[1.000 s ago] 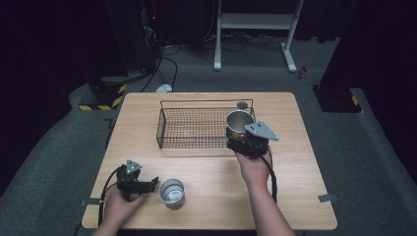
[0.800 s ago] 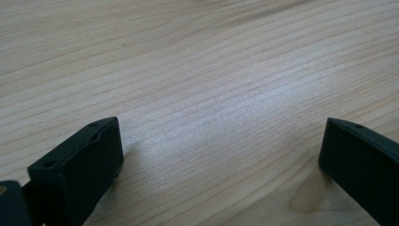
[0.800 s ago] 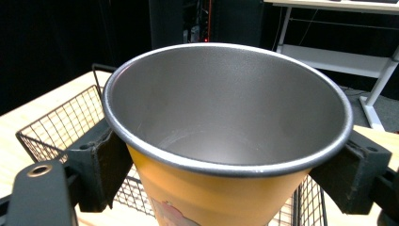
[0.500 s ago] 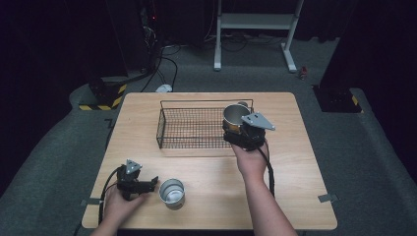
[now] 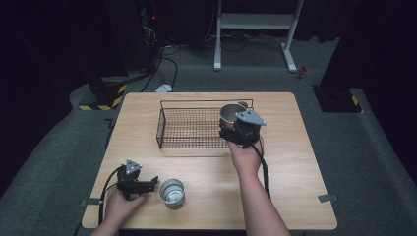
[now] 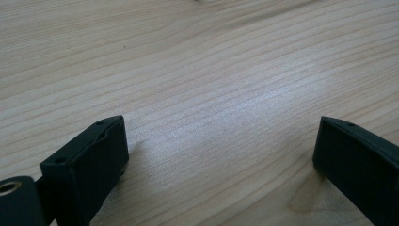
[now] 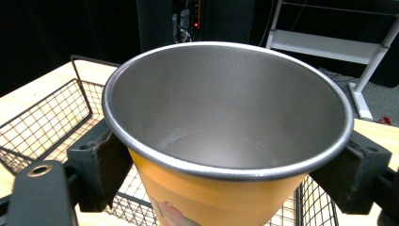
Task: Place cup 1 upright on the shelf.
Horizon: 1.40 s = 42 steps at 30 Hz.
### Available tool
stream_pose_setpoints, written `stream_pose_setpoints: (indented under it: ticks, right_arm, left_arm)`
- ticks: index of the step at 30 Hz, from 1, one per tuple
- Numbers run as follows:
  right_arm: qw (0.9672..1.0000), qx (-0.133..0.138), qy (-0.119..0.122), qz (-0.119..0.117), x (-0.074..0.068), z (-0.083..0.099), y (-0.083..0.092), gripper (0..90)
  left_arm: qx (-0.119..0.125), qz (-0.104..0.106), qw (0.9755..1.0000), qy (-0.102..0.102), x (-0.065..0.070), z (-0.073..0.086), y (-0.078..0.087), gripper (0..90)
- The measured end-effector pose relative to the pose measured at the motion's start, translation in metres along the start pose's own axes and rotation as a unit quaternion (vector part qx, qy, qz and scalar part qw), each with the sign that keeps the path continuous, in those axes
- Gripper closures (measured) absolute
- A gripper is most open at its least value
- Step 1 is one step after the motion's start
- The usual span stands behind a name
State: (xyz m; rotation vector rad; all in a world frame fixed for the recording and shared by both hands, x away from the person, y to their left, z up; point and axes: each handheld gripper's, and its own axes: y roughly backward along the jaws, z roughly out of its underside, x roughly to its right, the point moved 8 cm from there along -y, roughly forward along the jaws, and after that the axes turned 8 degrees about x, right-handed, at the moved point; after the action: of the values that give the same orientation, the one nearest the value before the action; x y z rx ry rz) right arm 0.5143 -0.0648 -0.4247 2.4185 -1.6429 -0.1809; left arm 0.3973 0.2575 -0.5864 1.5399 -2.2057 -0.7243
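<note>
At lower left of the high view, the left gripper [image 5: 147, 185] lies on the wooden bench [image 5: 295, 162], jaws spread and just now narrowing around nothing, beside a small steel cup [image 5: 172, 192]. Farther up, centre-right, the right gripper [image 5: 236, 132] pinches an orange metal cup [image 5: 229, 113] above the black wire basket [image 5: 189, 129], the cup's base hidden.

Each hand-held gripper is black, with two blocky black jaws showing small round screw holes, and carries a grey three-cornered plate on top: left hand-held gripper [image 5: 147, 185], right hand-held gripper [image 5: 232, 132]. A black cable trails back from each unit. The forearms are bare, with no sleeves.
</note>
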Motion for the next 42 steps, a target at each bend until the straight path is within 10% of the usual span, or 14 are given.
stream_pose_setpoints:
  ticks: [17, 42]
  right_arm:
    - [0.9995, 0.02, -0.024, -0.003, 0.007, 0.0, -0.03, 14.4]
    - [0.9978, -0.058, -0.023, 0.025, 0.023, 0.041, -0.074, 14.4]
  left_arm:
    - [-0.003, -0.006, 1.0, 0.004, -0.001, 0.0, -0.001, 2.1]
    - [-0.002, -0.006, 1.0, 0.004, -0.001, 0.0, -0.001, 2.1]
